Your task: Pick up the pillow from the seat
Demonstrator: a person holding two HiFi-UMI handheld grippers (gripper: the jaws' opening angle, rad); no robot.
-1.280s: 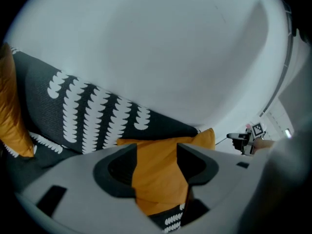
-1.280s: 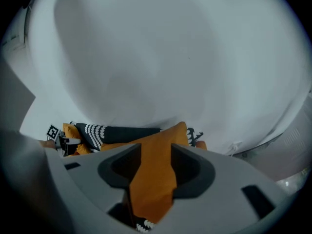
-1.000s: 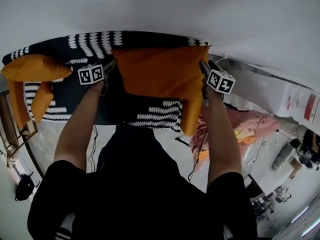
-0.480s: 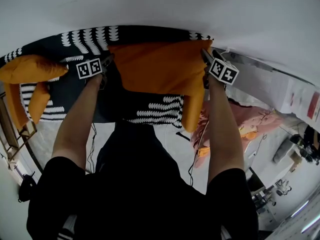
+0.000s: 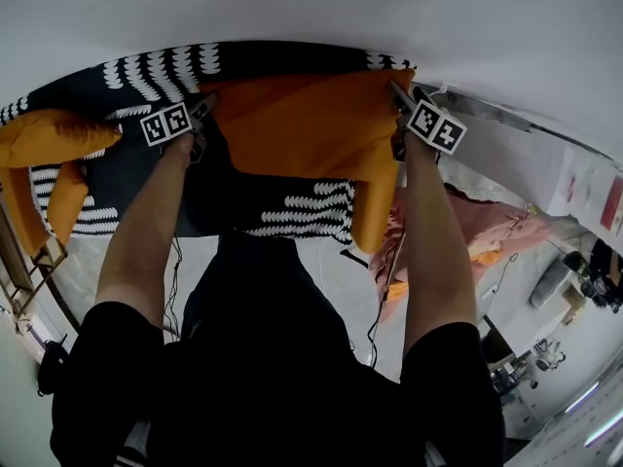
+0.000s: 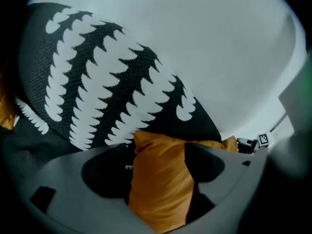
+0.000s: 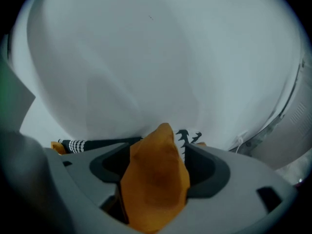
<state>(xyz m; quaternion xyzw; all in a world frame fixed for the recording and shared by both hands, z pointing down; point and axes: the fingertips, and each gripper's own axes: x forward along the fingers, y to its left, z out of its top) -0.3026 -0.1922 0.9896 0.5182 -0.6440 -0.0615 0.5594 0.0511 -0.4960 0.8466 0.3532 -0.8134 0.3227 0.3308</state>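
Note:
An orange pillow [image 5: 302, 129] stands along the backrest of the black sofa with white scallop print [image 5: 292, 217]. My left gripper [image 5: 202, 110] is at its upper left corner and my right gripper [image 5: 397, 93] at its upper right corner. In the left gripper view the pillow's corner [image 6: 158, 184] lies between the wide-spread jaws of the left gripper [image 6: 156, 167]. In the right gripper view the other corner [image 7: 156, 179] sits loosely between the jaws of the right gripper [image 7: 158, 167]. Both pairs of jaws have just been opening, with the pillow still between them.
Another orange pillow [image 5: 54, 136] and a smaller orange cushion [image 5: 63, 202] lie at the sofa's left end. An orange side cushion [image 5: 373, 212] hangs at its right end. Pink cloth [image 5: 487, 236] and cables lie on the floor to the right. A white wall [image 5: 311, 8] rises behind the sofa.
Both grippers and the pillow have shifted a little toward the sofa's backrest, upward in the head view. The arms have stretched slightly further out.

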